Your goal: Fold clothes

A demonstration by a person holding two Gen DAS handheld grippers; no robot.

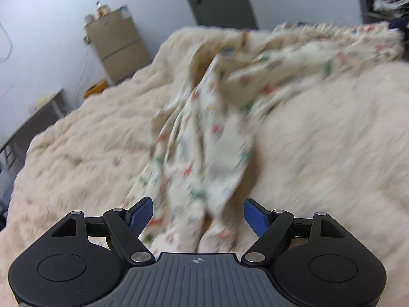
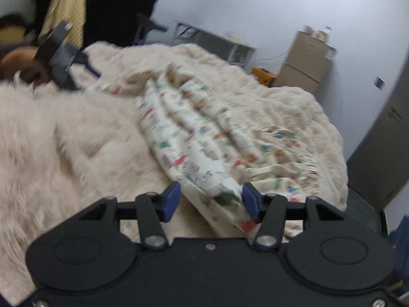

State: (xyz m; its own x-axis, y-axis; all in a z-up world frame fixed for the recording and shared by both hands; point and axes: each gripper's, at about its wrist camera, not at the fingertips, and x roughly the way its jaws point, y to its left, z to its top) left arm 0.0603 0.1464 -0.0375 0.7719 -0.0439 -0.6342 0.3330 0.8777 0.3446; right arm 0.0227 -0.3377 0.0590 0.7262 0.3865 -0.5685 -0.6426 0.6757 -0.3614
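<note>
A cream garment with small coloured prints [image 1: 212, 138] lies rumpled on a fluffy cream blanket [image 1: 332, 140]. My left gripper [image 1: 199, 216] is open, its blue pads on either side of the garment's near end. In the right wrist view the same garment [image 2: 194, 138] stretches away in long folds. My right gripper [image 2: 211, 200] is open, with the garment's near edge between its blue pads. The left gripper [image 2: 60, 58] also shows at the far left of that view, at the garment's other end. Both views are blurred.
The blanket [image 2: 64, 140] covers a bed. A beige fridge [image 1: 117, 46] stands by the wall, with a grey table [image 1: 38, 112] and an orange box [image 1: 95, 89] close by. A grey door [image 1: 219, 0] is behind the bed.
</note>
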